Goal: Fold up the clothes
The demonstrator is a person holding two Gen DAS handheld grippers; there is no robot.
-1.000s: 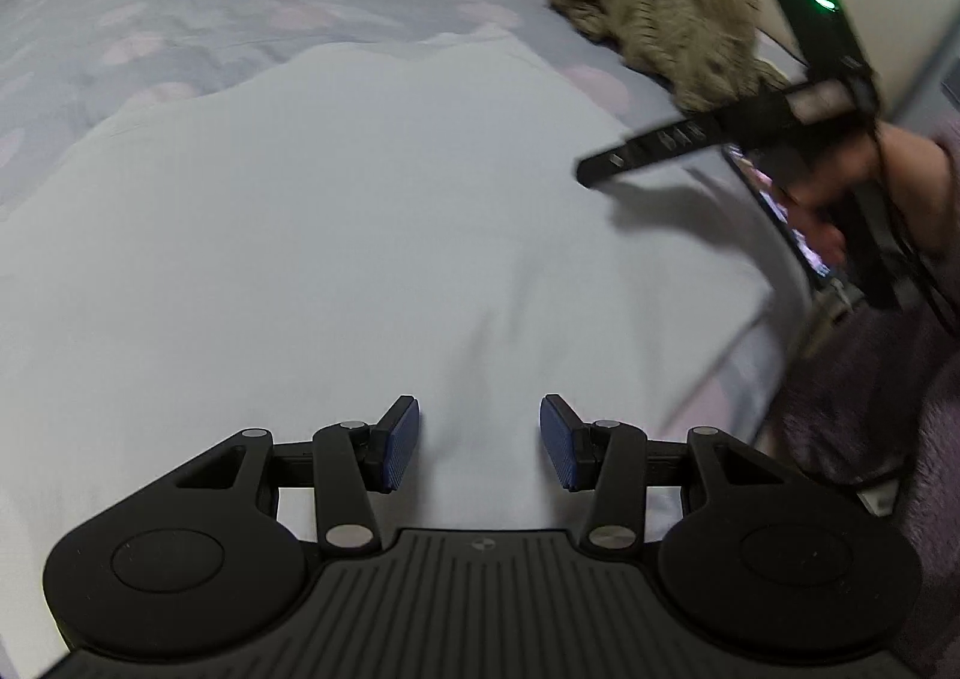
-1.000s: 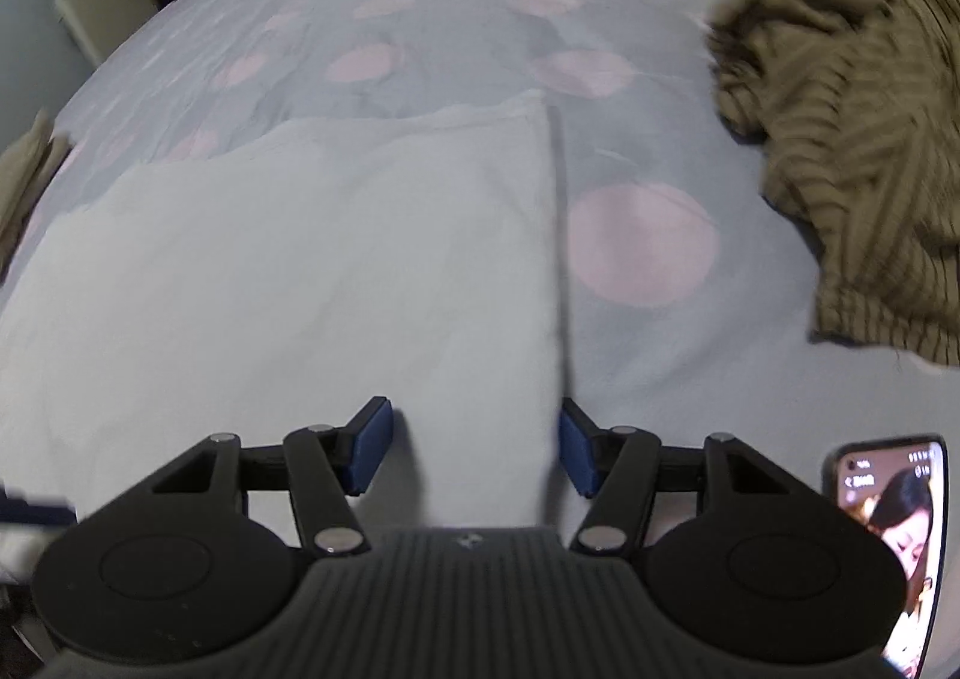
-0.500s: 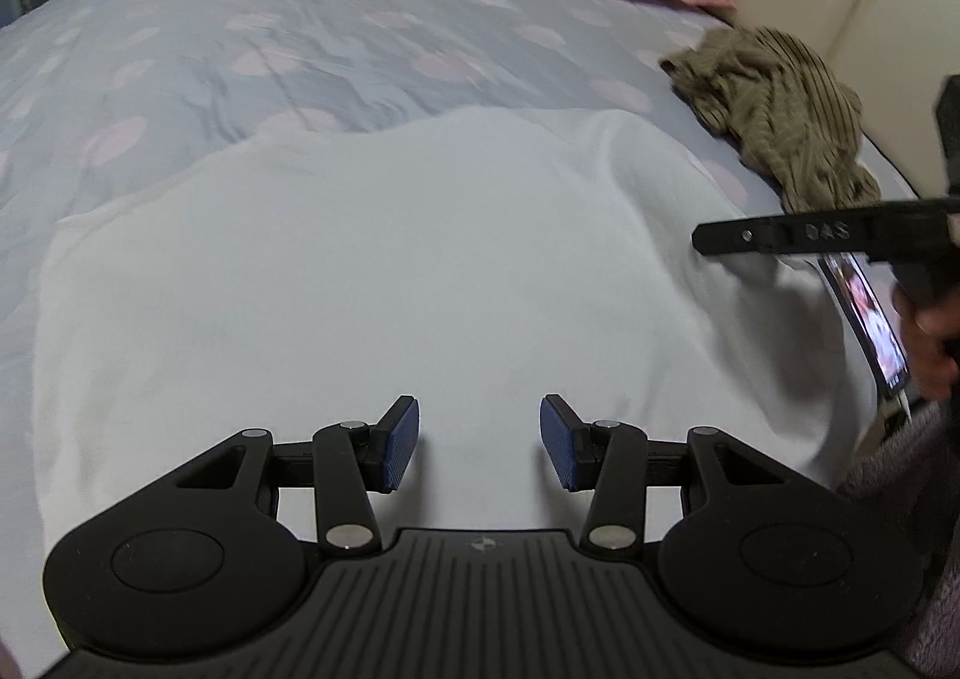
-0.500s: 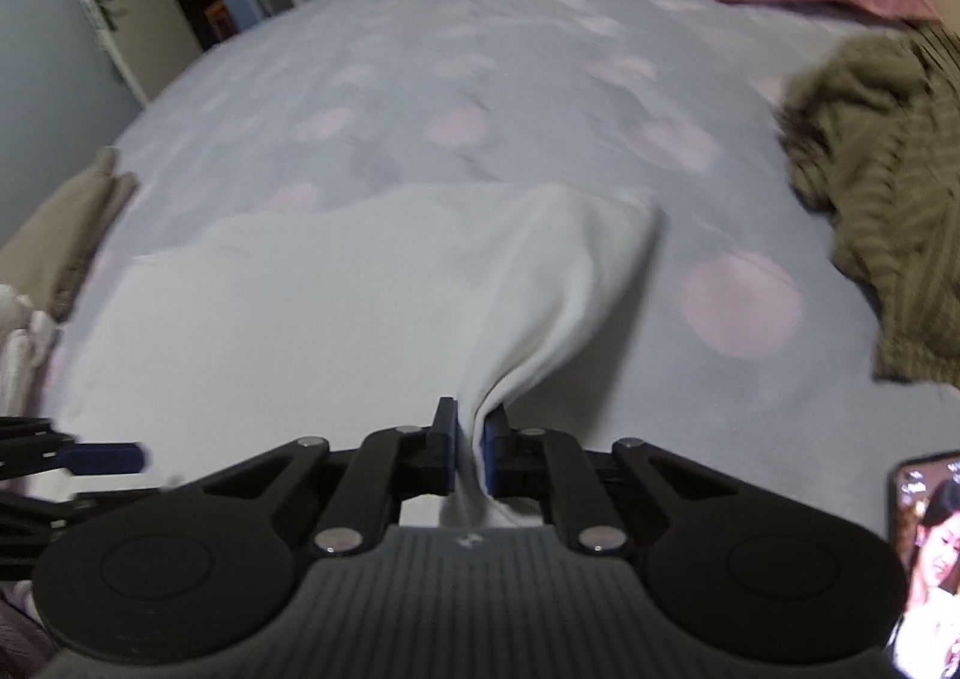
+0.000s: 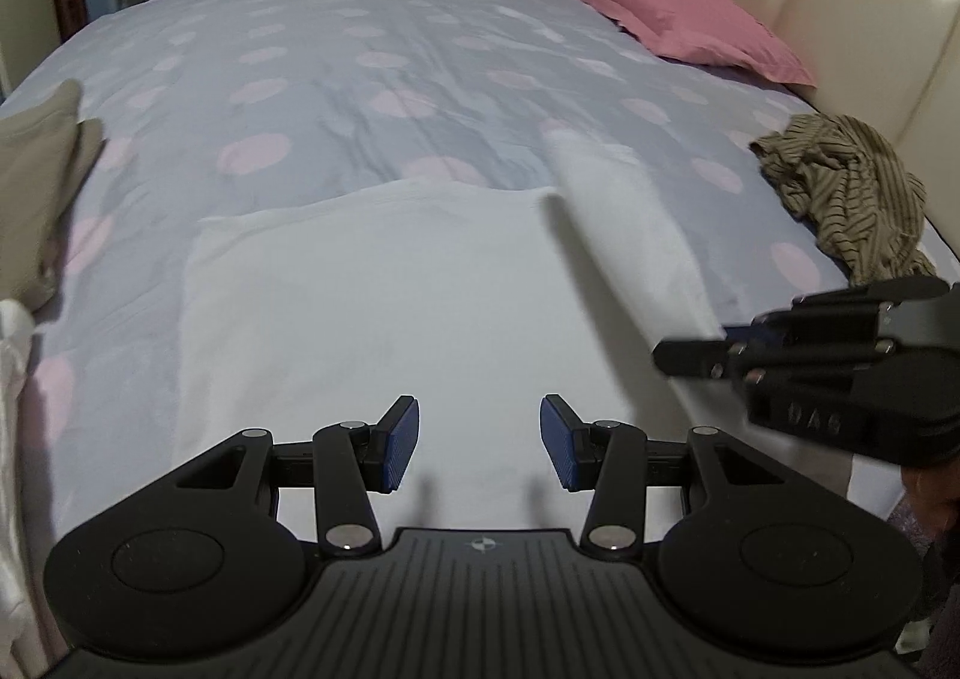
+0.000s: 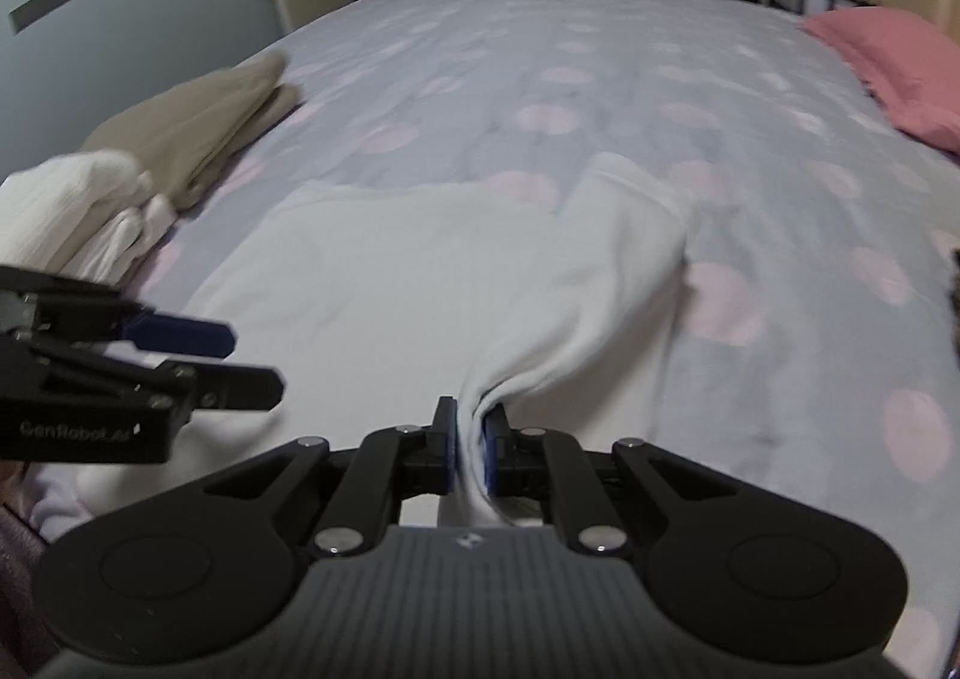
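Observation:
A white garment [image 5: 384,307] lies flat on the polka-dot bedspread [image 5: 372,60]. My right gripper [image 6: 469,448] is shut on the garment's right edge [image 6: 576,319] and holds that side lifted off the bed, so the cloth rises in a fold. It shows in the left wrist view [image 5: 720,346] at the right with the lifted strip [image 5: 630,235]. My left gripper [image 5: 477,442] is open and empty, low over the garment's near part. It shows at the left of the right wrist view [image 6: 240,358].
A striped olive garment [image 5: 846,193] lies crumpled at the right by the cream headboard [image 5: 840,18]. A pink pillow [image 5: 666,12] lies at the far right. A folded tan garment [image 6: 198,126] and folded white clothes [image 6: 78,211] are stacked at the left.
My right gripper shut on the garment's right edge and has lifted it up and toward the near side. Both grippers have risen and pulled back from the bed. The left stayed open.

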